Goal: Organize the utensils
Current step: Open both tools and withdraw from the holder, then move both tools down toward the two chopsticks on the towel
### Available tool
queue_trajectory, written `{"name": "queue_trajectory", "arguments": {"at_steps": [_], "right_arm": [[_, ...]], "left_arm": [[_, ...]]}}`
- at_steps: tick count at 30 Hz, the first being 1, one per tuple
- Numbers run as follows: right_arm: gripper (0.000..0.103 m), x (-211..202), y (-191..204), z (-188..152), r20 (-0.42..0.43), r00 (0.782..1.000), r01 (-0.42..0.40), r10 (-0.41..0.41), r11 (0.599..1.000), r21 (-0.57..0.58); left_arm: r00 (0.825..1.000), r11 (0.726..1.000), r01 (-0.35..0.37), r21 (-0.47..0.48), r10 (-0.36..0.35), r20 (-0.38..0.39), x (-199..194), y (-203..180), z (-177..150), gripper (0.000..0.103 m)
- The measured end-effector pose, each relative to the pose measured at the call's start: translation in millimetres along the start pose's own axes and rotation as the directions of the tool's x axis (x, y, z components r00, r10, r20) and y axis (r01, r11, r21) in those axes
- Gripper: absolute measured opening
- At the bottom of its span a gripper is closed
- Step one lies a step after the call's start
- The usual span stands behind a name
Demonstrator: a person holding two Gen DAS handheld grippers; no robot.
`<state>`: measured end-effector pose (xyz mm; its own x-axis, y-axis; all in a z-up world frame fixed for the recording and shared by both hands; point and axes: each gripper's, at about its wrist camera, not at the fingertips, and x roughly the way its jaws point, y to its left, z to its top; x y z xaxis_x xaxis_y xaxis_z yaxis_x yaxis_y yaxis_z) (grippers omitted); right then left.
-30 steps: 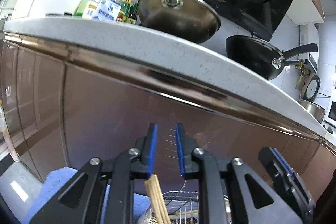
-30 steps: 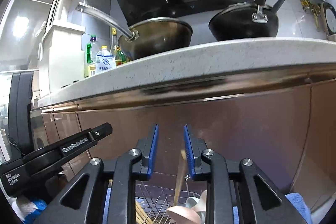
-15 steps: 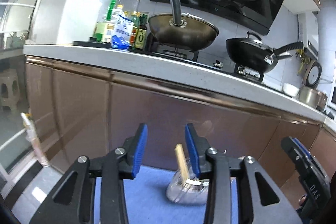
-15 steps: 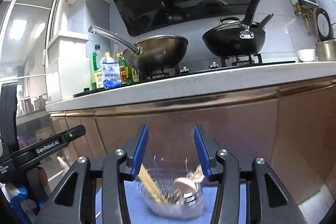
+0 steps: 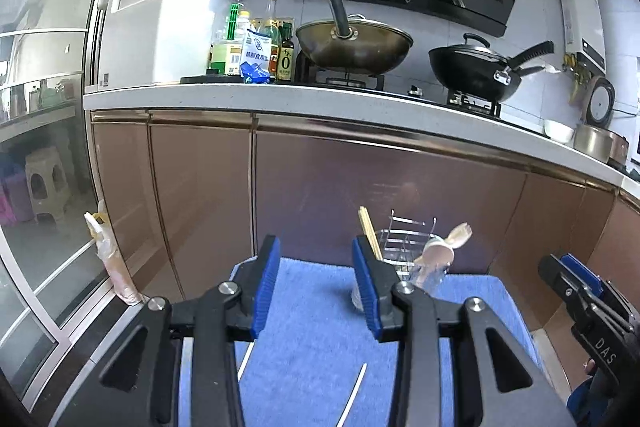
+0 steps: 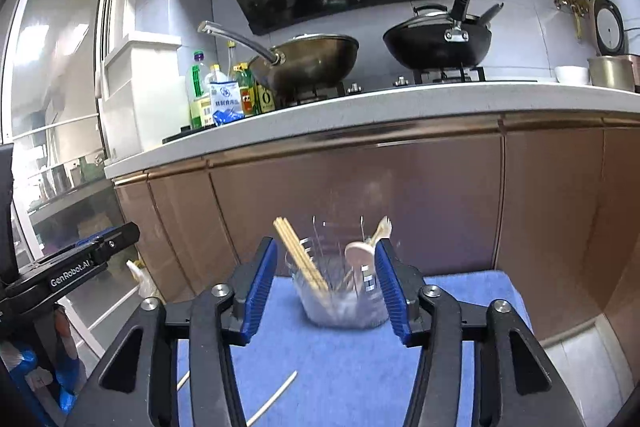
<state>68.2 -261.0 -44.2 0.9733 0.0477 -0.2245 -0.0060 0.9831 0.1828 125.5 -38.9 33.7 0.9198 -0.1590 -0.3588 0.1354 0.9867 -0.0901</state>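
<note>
A wire utensil holder stands at the far edge of a blue mat, against the cabinet. It holds wooden chopsticks leaning left and a pale spoon. It also shows in the left wrist view with the chopsticks and spoon. Two loose chopsticks lie on the mat near me, also seen in the right wrist view. My left gripper is open and empty. My right gripper is open and empty, short of the holder.
Brown cabinet doors rise behind the mat under a white counter. Two woks, bottles and a bowl sit on the counter. A glass sliding door is at left.
Both grippers have pulled back and up from the holder and opened wider. The holder, mat and counter top have come into fuller view.
</note>
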Motion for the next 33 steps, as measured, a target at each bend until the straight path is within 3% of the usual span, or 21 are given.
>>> {"name": "queue_trajectory", "arguments": {"at_steps": [3,12,17,33], "right_arm": [[0.061,-9.6,1.5,-7.3,-0.012,1.0,0.005,-0.005,1.0,0.001],[0.068,-28.5,2.6,-22.7,-0.029,1.0,0.005,-0.004,1.0,0.015],[0.069,-37.4,1.9,-25.8,-0.032,0.999,0.009,-0.009,1.0,0.026],[0.069,-56.6,6.2,-27.0,-0.027,1.0,0.003,-0.002,1.0,0.026]], "left_arm": [[1.0,1.0,-0.001,0.005,0.001,-0.005,-8.9,0.8,-6.4,0.036],[1.0,1.0,-0.013,0.015,0.014,-0.015,-26.1,7.8,-16.6,0.036],[1.0,0.999,-0.022,0.025,0.023,-0.008,-35.1,10.6,-21.3,0.044],[0.998,0.998,-0.055,0.029,0.055,-0.008,-48.8,23.8,-28.3,0.045]]}}
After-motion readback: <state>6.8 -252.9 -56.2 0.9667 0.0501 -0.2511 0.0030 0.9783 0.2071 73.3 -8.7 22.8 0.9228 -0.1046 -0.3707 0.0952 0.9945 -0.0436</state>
